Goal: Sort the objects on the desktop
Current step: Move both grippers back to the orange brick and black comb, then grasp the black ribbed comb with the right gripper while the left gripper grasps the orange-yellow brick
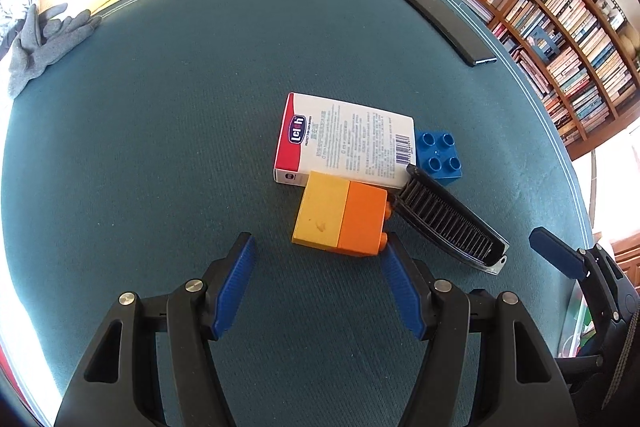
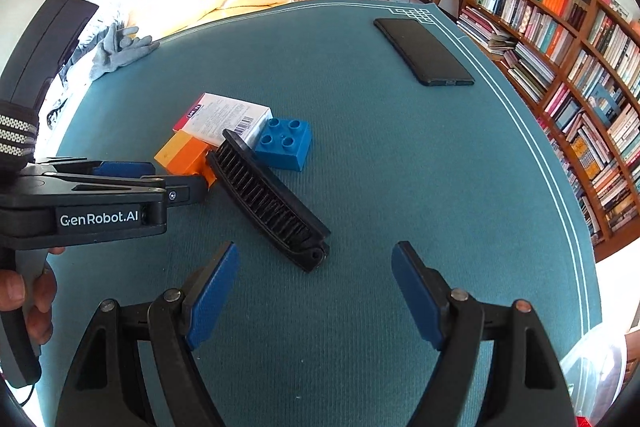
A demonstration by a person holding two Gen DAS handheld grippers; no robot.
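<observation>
A yellow-and-orange block [image 1: 340, 213] lies on the teal table mat [image 1: 160, 147], touching a white-and-red box [image 1: 344, 143]. A blue studded brick [image 1: 438, 155] sits at the box's right end. A black folding brush [image 1: 452, 223] lies slantwise with its tip against the box, beside the block and the brick. My left gripper [image 1: 318, 267] is open and empty just short of the block, its right pad near the orange corner. My right gripper [image 2: 314, 287] is open and empty, close before the hinged end of the brush [image 2: 272, 199]; the blue brick [image 2: 284, 143] lies beyond.
A black phone [image 2: 422, 53] lies near the mat's far right corner and grey gloves [image 2: 116, 47] at its far left edge. A clear plastic container [image 2: 600, 367] stands off the table at the lower right. Bookshelves [image 2: 560, 47] fill the right side.
</observation>
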